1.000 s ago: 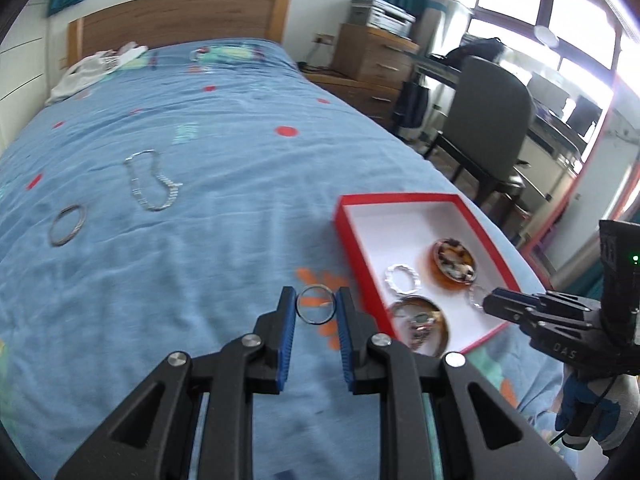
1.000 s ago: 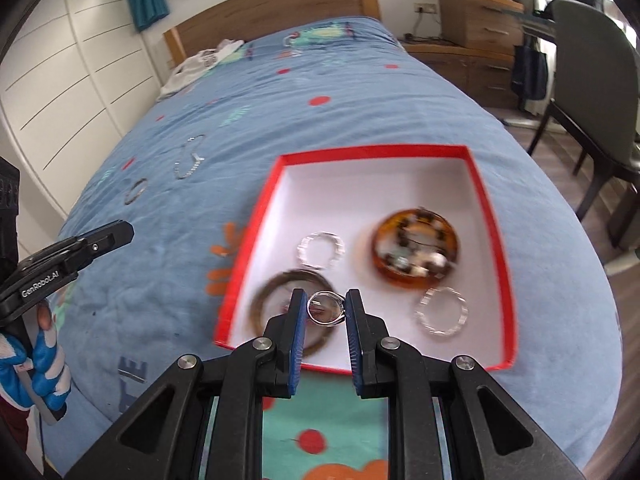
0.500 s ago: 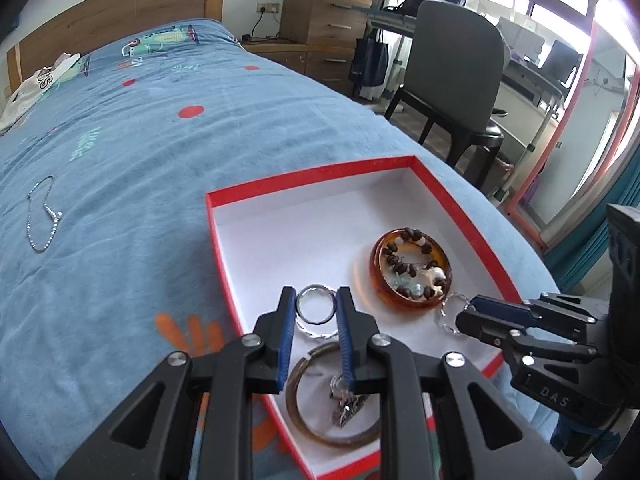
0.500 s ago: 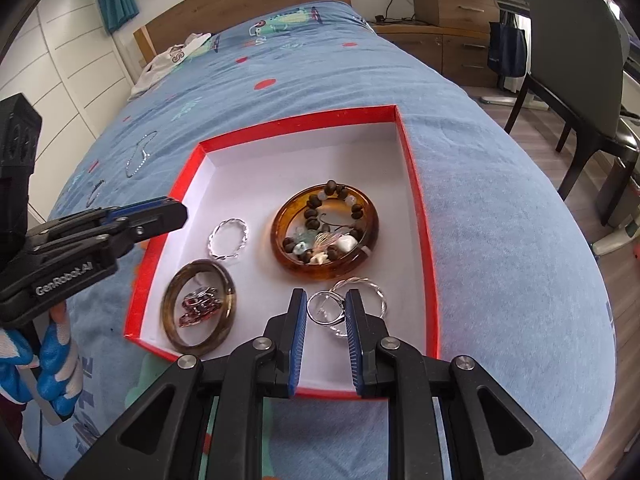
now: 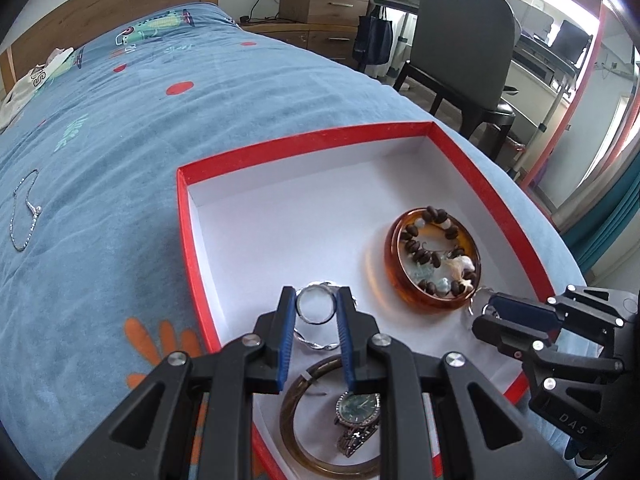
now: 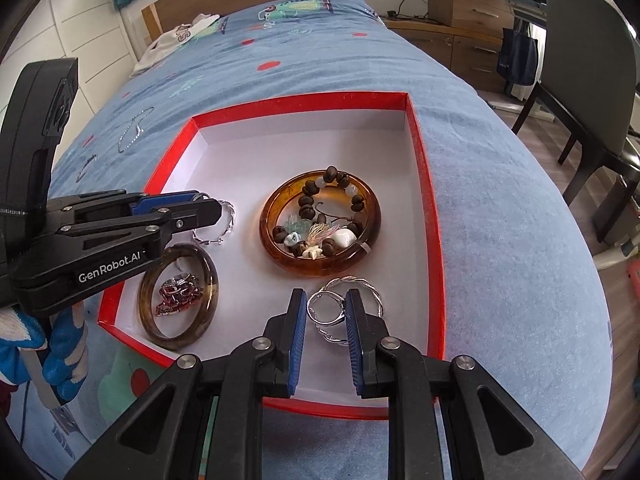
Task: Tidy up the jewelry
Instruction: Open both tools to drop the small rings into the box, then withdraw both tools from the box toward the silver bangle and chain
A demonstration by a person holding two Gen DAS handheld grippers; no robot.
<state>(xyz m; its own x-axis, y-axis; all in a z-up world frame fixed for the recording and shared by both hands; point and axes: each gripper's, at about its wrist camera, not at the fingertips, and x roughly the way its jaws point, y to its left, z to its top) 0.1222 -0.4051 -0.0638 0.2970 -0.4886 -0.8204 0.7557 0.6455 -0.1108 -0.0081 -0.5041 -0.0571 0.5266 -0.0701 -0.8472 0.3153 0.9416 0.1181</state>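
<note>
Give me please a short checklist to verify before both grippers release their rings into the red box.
1. Left gripper holds plain silver ring between its fingers: ok.
2. Right gripper holds thin silver ring: ok.
3. Both rings are above the white floor of the red-rimmed box: ok.
4. Free floor directly below each ring: not ok, twisted silver bangles lie there.
5. Height above the floor: cannot tell.
6. Silver chain on the blue bedspread not yet collected: not ok.

Two silver rings (image 5: 315,305) (image 6: 326,309) held over red-rimmed box (image 6: 426,184) of bangles.
</note>
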